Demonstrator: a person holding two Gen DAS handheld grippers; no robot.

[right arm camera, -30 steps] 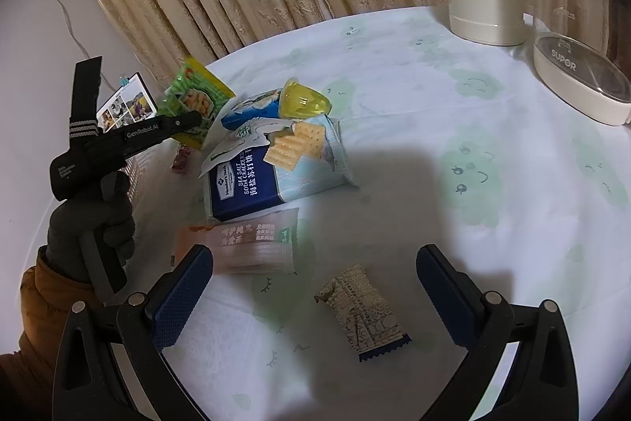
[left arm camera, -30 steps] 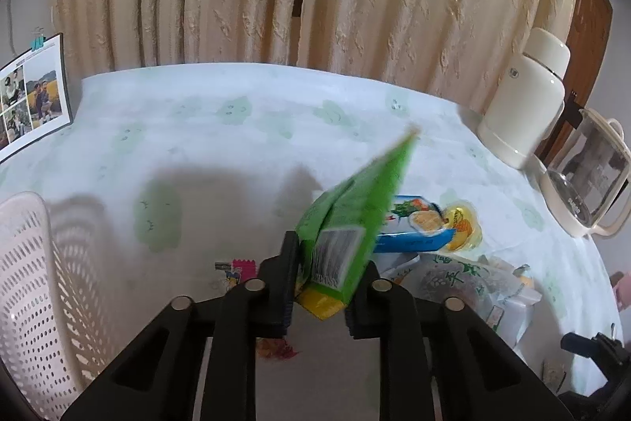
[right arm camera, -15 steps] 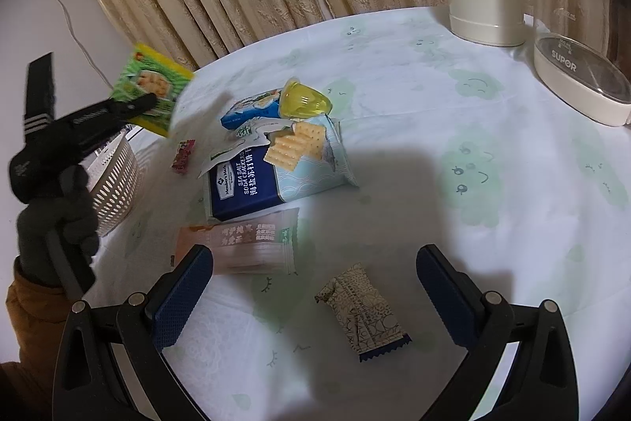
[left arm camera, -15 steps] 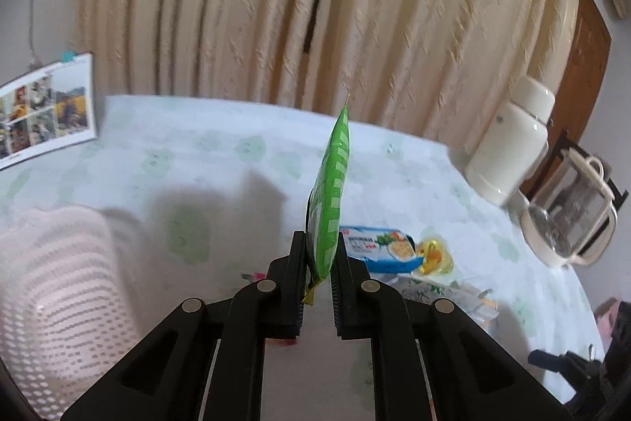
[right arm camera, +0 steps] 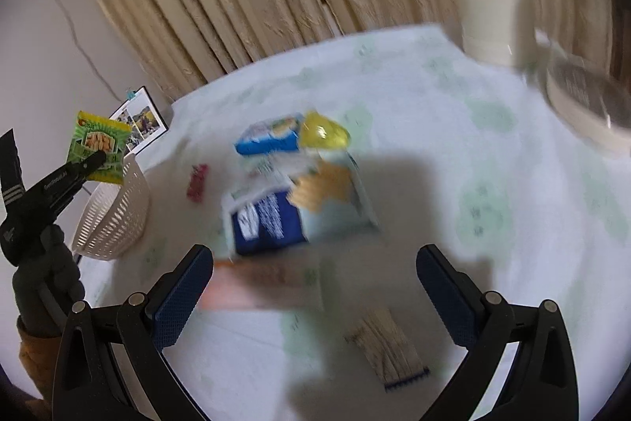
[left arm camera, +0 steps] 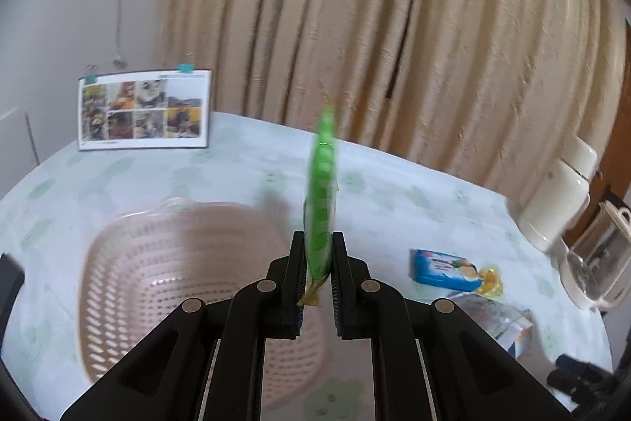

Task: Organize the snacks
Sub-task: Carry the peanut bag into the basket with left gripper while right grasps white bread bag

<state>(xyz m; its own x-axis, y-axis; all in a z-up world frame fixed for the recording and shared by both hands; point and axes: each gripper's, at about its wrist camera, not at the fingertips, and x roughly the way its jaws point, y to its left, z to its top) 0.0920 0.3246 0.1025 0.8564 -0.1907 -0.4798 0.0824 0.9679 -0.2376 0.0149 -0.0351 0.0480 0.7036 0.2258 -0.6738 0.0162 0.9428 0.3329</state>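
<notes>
My left gripper (left arm camera: 318, 265) is shut on a green snack packet (left arm camera: 322, 192), held edge-on and upright over the right rim of the pink perforated basket (left arm camera: 130, 275). From the right wrist view the same green packet (right arm camera: 100, 146) hangs above the white-looking basket (right arm camera: 116, 216) at the far left, pinched by the left gripper (right arm camera: 96, 158). My right gripper (right arm camera: 315, 287) is open above the table, over an orange-pink packet (right arm camera: 260, 287). A blue-and-white cracker bag (right arm camera: 292, 208), a blue packet (right arm camera: 268, 139), a yellow jelly cup (right arm camera: 323, 133) and a beige bar (right arm camera: 388, 346) lie around it.
A photo card (left arm camera: 144, 109) stands at the table's back left. A white thermos (left arm camera: 558, 202) and a glass kettle (left arm camera: 597, 263) sit at the right edge. A small red candy (right arm camera: 197, 180) lies between basket and cracker bag. Beige curtains hang behind.
The left gripper has carried the green packet leftward and higher, from beside the snack pile to over the basket. The right gripper has shifted forward over the snacks, its view blurred, still open.
</notes>
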